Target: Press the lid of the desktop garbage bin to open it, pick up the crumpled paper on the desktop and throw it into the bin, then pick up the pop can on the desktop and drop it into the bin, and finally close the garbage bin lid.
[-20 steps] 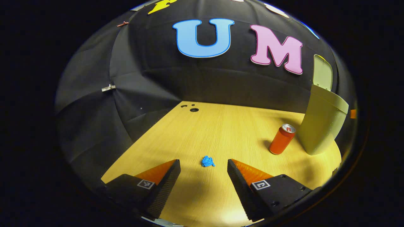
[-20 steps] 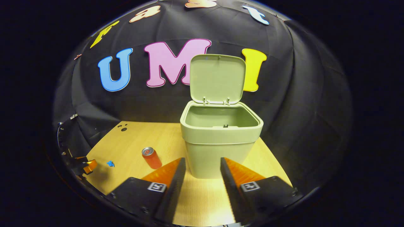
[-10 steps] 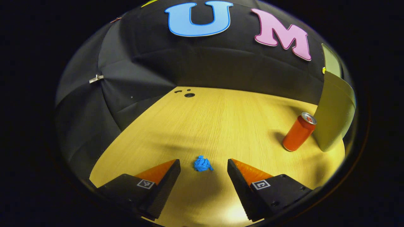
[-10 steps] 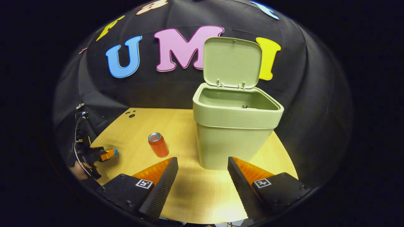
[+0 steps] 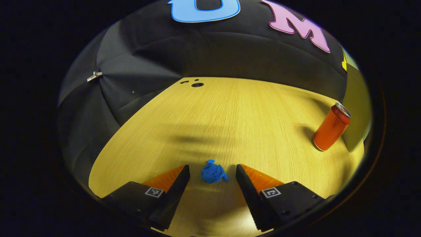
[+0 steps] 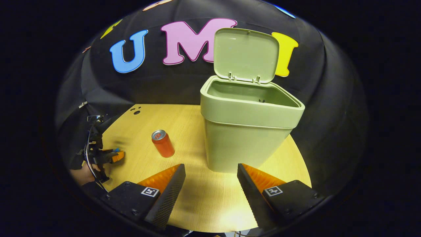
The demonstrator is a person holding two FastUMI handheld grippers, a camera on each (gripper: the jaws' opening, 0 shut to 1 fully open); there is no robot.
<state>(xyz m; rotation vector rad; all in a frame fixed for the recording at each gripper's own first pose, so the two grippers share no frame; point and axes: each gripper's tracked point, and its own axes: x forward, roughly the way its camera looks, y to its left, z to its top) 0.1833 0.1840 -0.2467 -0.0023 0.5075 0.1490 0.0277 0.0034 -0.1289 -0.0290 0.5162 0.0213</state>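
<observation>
A small blue crumpled paper [image 5: 213, 173] lies on the wooden desktop [image 5: 230, 118], right between the tips of my open left gripper [image 5: 212, 171], with a gap on each side. An orange pop can [image 5: 331, 131] stands upright to the right, close to the pale green bin [image 5: 357, 108]. In the right gripper view the bin [image 6: 250, 131] has its lid [image 6: 246, 54] standing upright and open. The can [image 6: 162, 143] stands left of the bin. My right gripper [image 6: 210, 171] is open above the desktop in front of the bin, holding nothing. The left gripper [image 6: 111, 156] shows far left, held by a hand [image 6: 82, 172].
Small round holes [image 5: 196, 84] mark the desktop's far left corner. The black cloth wall closes the back and sides. The desktop's curved front edge [image 6: 230, 227] runs just below my right gripper.
My left gripper has moved forward and down, so the blue paper now sits between its tips. My right gripper has drawn back from the bin and its fingers have spread wider.
</observation>
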